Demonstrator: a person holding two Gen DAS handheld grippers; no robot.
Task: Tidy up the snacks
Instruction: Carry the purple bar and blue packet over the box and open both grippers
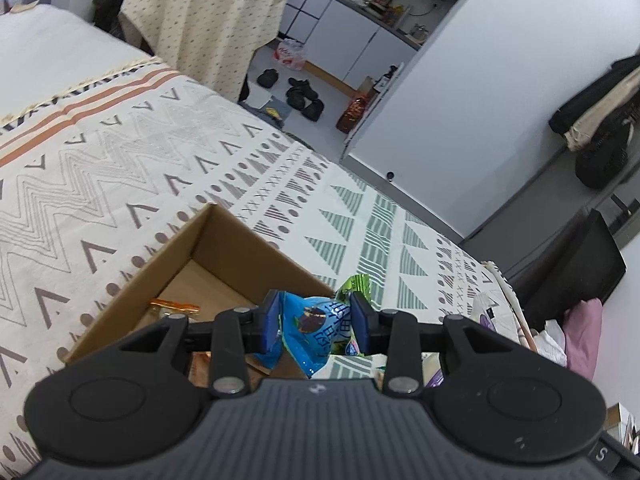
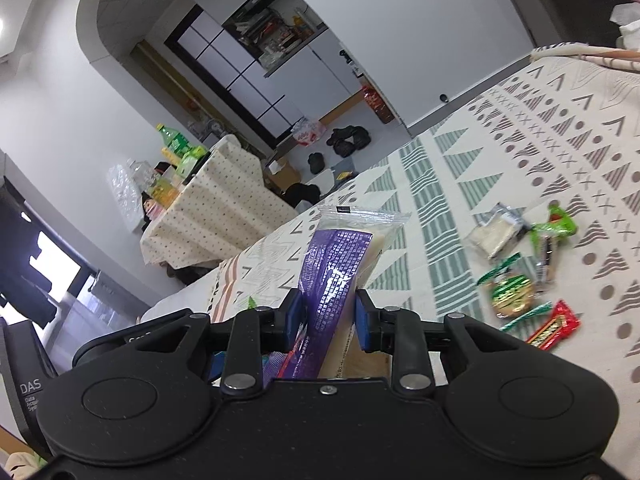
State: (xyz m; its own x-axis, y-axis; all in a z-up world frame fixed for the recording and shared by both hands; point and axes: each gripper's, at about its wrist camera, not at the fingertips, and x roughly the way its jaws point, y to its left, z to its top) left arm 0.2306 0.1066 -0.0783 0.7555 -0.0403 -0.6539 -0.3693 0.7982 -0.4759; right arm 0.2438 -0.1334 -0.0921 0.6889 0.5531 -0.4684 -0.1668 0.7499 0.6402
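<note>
My left gripper is shut on a crumpled blue snack packet, held just above the near right edge of an open cardboard box. An orange-wrapped snack lies inside the box. A green wrapper shows just behind the blue packet. My right gripper is shut on a long purple-and-clear snack pack, which sticks up and away above the bed. Loose snacks lie on the patterned bedspread to the right: a pale packet, green packets and a red bar.
The box and snacks rest on a bed with a patterned cover. Beyond the bed stand a cloth-covered table with bottles, shoes on the floor and a white wall. A black bin sits at the bed's right.
</note>
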